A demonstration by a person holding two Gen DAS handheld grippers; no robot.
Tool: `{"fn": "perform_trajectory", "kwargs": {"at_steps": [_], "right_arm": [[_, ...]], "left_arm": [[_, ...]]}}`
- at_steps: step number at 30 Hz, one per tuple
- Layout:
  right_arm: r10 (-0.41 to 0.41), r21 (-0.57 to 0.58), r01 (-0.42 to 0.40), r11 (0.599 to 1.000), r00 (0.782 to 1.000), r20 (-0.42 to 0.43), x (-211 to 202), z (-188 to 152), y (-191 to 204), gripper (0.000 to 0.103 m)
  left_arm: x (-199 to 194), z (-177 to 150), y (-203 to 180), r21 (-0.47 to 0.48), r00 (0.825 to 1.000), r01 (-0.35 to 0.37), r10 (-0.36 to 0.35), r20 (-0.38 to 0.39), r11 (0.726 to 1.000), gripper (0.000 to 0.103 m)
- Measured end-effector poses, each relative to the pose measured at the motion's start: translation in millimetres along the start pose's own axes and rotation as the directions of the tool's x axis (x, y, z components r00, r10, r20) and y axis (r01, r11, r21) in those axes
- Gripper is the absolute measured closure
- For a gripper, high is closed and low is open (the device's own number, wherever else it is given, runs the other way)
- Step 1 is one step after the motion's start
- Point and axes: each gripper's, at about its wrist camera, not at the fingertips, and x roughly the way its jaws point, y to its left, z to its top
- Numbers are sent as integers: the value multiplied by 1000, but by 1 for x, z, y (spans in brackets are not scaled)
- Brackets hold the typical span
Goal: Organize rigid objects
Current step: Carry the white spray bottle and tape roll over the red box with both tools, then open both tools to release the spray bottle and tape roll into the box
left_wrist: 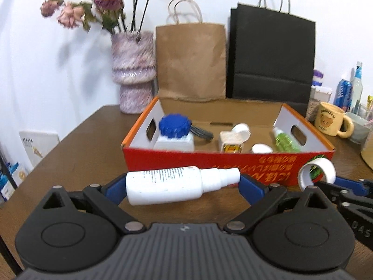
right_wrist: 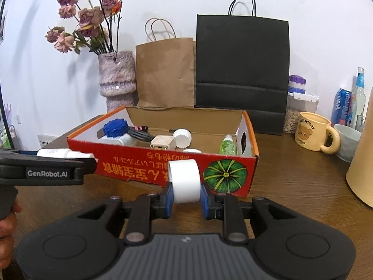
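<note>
My left gripper (left_wrist: 184, 186) is shut on a white spray bottle (left_wrist: 172, 184), held lengthwise between the blue pads just in front of the red cardboard box (left_wrist: 209, 161). My right gripper (right_wrist: 185, 197) is shut on a white tape roll (right_wrist: 185, 180), close to the box's front wall (right_wrist: 139, 165). In the box lie a blue-capped white bottle (left_wrist: 173, 131), a beige plug (left_wrist: 230, 141), a green bottle (left_wrist: 284, 140), white lids and a brush. In the right wrist view the left gripper (right_wrist: 77, 161) comes in from the left with the spray bottle (right_wrist: 63, 153).
Behind the box stand a vase of dried roses (right_wrist: 116, 77), a brown paper bag (right_wrist: 165, 72) and a black paper bag (right_wrist: 242, 70). At the right are a yellow bear mug (right_wrist: 312, 131), a grey bowl (right_wrist: 349, 140), a blue can, a glass bottle and a tall tan container (right_wrist: 363, 163).
</note>
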Motion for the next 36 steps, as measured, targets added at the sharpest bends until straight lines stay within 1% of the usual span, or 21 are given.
{"fn": "perform_trajectory", "kwargs": {"at_steps": [3,8,23,30,36], "right_arm": [[0,6,0,1000,1000,12,-2,4,-1,80],[2,18,-3,1000,1000,24,-2,10,-5,80],[8,30,-9,1000,999,45,20,33,-8,80],[6,36,-8,999,998,59,32,45,-9,80],[9,34,-11,999,998,67,43,52,-8,80]], "left_arm": [[-4,7,-8,20,1000,0,0,23,1000,3],[-6,15,-15,38,999,-7,5,38,999,3],[14,39,-18,31,998,-45,43,55,998,3],[29,47,-19,23,997,-53,52,49,998,3],[44,49,-18,13,997,-66,66,29,998,3]]}}
